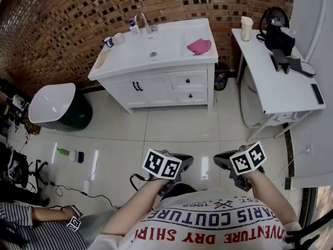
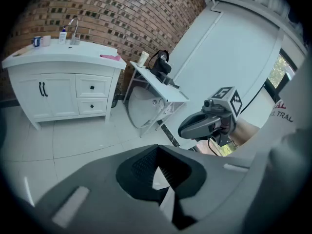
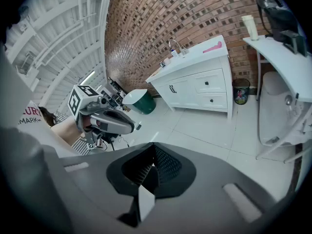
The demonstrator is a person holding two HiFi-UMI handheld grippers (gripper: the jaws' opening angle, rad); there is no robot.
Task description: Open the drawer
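A white vanity cabinet [image 1: 151, 90] stands against the brick wall. It has two small drawers on its right side, the upper drawer [image 1: 189, 80] and the lower drawer [image 1: 190, 96], both closed, each with a dark knob. The same drawers show in the left gripper view [image 2: 92, 87] and the right gripper view [image 3: 207, 84]. My left gripper [image 1: 186, 161] and right gripper [image 1: 219, 163] are held close to my body, well short of the cabinet, across a stretch of tiled floor. Both are shut with nothing between the jaws.
A white side table [image 1: 276, 90] with a black bag [image 1: 276, 27] and a cup [image 1: 246, 28] stands at the right. A small bin [image 1: 221, 79] sits between it and the cabinet. A white-and-green tub [image 1: 57, 108] is on the left. A pink cloth [image 1: 199, 46] lies on the countertop. Cables and small bottles lie on the floor at the left.
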